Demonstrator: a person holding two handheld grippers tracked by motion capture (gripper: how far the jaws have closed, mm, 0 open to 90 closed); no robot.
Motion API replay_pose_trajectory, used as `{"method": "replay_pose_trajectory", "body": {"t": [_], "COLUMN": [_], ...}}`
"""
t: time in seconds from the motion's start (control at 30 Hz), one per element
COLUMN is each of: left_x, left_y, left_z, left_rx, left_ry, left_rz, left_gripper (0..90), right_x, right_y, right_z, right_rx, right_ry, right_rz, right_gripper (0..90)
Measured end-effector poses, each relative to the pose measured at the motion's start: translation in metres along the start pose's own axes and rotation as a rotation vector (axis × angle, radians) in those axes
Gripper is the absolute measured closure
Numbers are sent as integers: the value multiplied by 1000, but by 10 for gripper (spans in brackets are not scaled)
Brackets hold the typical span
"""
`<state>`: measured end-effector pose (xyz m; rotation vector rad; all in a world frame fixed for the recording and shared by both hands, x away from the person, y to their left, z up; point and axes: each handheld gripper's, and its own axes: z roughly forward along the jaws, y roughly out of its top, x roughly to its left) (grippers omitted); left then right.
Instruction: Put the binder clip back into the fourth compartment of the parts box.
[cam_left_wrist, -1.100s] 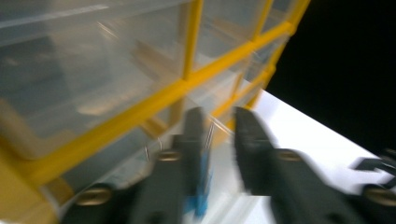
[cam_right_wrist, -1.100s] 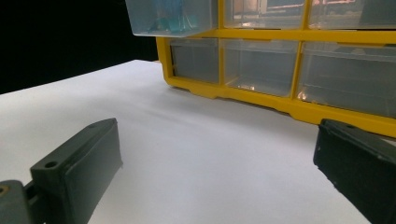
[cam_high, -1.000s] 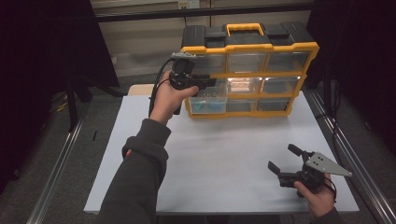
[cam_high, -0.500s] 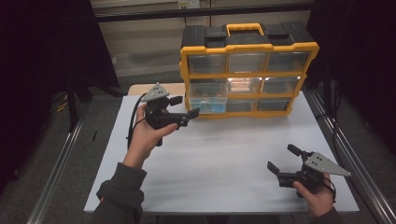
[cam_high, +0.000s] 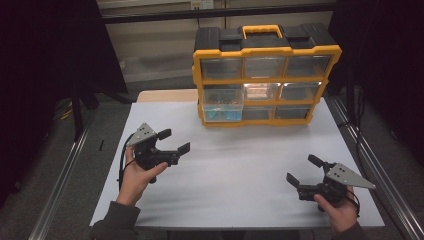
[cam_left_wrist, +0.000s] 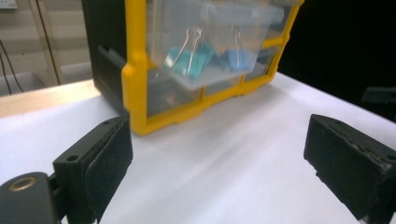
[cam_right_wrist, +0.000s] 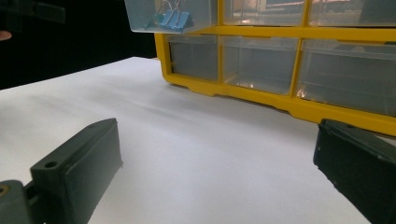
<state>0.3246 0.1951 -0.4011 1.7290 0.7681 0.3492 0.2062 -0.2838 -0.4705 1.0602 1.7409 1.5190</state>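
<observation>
Cabinet: a yellow-framed plastic drawer organiser with a black top and yellow carry handle stood upright at the far edge of the white table.
Drawer: the clear plastic drawer at the left of the middle row stuck out from the frame, while the other drawers sat flush as far as could be seen.
Contents: blue binder clips with wire handles lay inside that drawer; they also appeared in the right gripper view.
Left tongs: the left gripper was held over the near-left part of the table, well apart from the cabinet. Its jaws had just been opening and stood spread wide, with nothing between them but bare table.
Right tongs: the right gripper was held low at the near-right corner, jaws spread and empty, pointed toward the cabinet.
Done so far: judging by the layout, the drawer with the clips was pulled out and the left hand was clear of it.
Left to do: no clip lay on the table and neither gripper carried one, so taking anything out, or pushing the drawer home, was seemingly not yet done.
</observation>
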Motion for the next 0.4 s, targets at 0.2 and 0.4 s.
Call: {"method": "replay_pose_trajectory", "body": {"t": [0.2,0.4], "left_x": [2,4], "left_y": [-35,-48], "left_z": [-13,-21], "left_rx": [7,-30], "left_ry": [14,31], "left_rz": [18,1], "left_gripper": [63,46], "right_x": [0,1], "right_y": [0,-1], "right_z": [-1,0], "right_rx": [5,5], "right_ry": [1,4], "right_rz": [5,-4], "right_gripper": [2,4]}}
